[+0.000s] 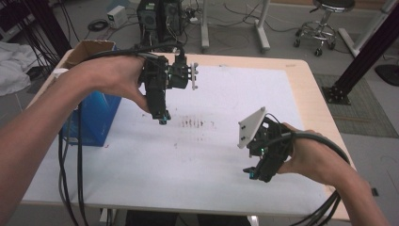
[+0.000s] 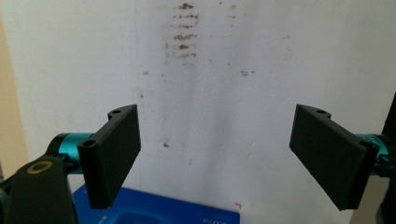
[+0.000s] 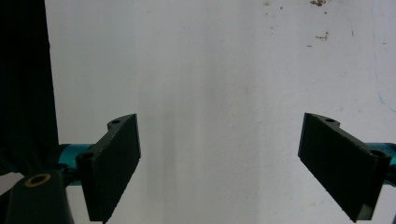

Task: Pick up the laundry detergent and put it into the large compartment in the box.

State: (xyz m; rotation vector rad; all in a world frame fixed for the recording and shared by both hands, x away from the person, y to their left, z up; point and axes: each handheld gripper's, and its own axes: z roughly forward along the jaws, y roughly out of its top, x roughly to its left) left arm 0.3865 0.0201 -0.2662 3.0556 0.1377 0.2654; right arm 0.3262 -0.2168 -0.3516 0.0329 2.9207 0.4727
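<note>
My left gripper (image 1: pixel 163 118) hangs above the white table sheet (image 1: pixel 221 155) at the left, pointing down, just right of a blue box (image 1: pixel 96 117). In the left gripper view its two black jaws stand wide apart with nothing between them (image 2: pixel 217 161), and the blue box (image 2: pixel 159 210) lies under them at the bottom edge. My right gripper (image 1: pixel 251 173) is held low near the table's front right, tilted down and left. In the right gripper view its jaws are also wide apart over bare white sheet (image 3: pixel 219 165). Both are open.
Brown smudge marks (image 1: pixel 193 123) dot the sheet's middle. A cardboard box (image 1: pixel 87 49) stands at the table's back left corner. Black cables (image 1: pixel 70 165) hang off the front left. On the floor beyond are a computer tower (image 1: pixel 160 19) and a stool (image 1: pixel 324 23).
</note>
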